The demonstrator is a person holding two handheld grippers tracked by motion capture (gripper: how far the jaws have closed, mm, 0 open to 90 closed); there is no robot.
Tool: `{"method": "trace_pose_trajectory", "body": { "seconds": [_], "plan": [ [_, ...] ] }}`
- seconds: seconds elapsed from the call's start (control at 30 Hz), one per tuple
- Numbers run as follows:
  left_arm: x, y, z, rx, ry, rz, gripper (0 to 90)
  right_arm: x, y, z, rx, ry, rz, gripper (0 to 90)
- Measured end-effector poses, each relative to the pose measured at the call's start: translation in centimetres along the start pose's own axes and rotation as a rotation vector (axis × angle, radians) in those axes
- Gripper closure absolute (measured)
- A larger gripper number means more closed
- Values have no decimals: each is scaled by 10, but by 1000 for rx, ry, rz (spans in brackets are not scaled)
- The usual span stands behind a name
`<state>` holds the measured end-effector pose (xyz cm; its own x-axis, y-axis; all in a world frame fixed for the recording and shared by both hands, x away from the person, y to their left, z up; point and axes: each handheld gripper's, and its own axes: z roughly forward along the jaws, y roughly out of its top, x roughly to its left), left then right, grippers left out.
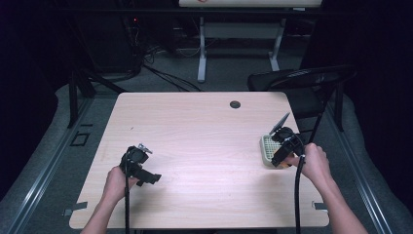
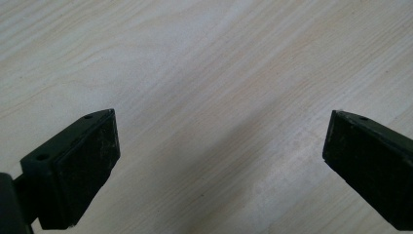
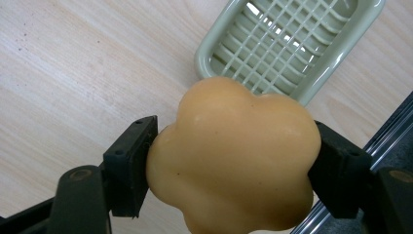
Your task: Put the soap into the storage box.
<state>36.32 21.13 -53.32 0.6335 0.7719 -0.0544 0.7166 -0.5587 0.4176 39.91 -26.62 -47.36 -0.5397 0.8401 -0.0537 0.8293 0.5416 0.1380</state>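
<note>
Your right gripper (image 3: 234,161) is clamped on a yellow-orange lobed soap (image 3: 234,156), one black jaw pressing each side of it; in the high view that gripper (image 1: 283,146) sits at the right edge of the table (image 1: 204,146), over the near end of a pale green slatted soap dish (image 1: 267,148); in the right gripper view the soap dish (image 3: 292,44) lies just beyond the soap, resting flat on the wood, its grid bare; whether the soap touches the dish you cannot tell. Your left gripper (image 2: 221,161) has its jaws wide apart over bare light wood with nothing between them; in the high view it (image 1: 139,165) is held at the near left of the table, well apart from the dish. A black chair (image 1: 302,80) stands beyond the far right corner.
</note>
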Motion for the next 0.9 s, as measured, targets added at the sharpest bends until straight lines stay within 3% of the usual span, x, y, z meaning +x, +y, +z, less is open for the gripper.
{"method": "trace_pose_trajectory", "body": {
  "seconds": [0.2, 0.27, 0.47, 0.57, 0.6, 0.9],
  "plan": [
    [0, 0, 0, -2, -2, 0, 2, -3, 6, 0, 17, -4, -6, 268],
    [0, 0, 0, -4, 0, -3, 2, -3, 8, 0, 6, -1, 13, 268],
    [0, 0, 0, 0, -2, 0, 2, -6, 14, 1, -4, -5, 11, 268],
    [0, 0, 0, -3, 2, -1, 2, -9, 19, 0, 27, -4, -1, 268],
    [0, 0, 0, -1, -1, 0, 2, -9, 19, 2, -1, 0, 20, 268],
    [0, 0, 0, -4, 3, -1, 3, -18, 29, 7, 2, 6, 25, 268]
  ]
}}
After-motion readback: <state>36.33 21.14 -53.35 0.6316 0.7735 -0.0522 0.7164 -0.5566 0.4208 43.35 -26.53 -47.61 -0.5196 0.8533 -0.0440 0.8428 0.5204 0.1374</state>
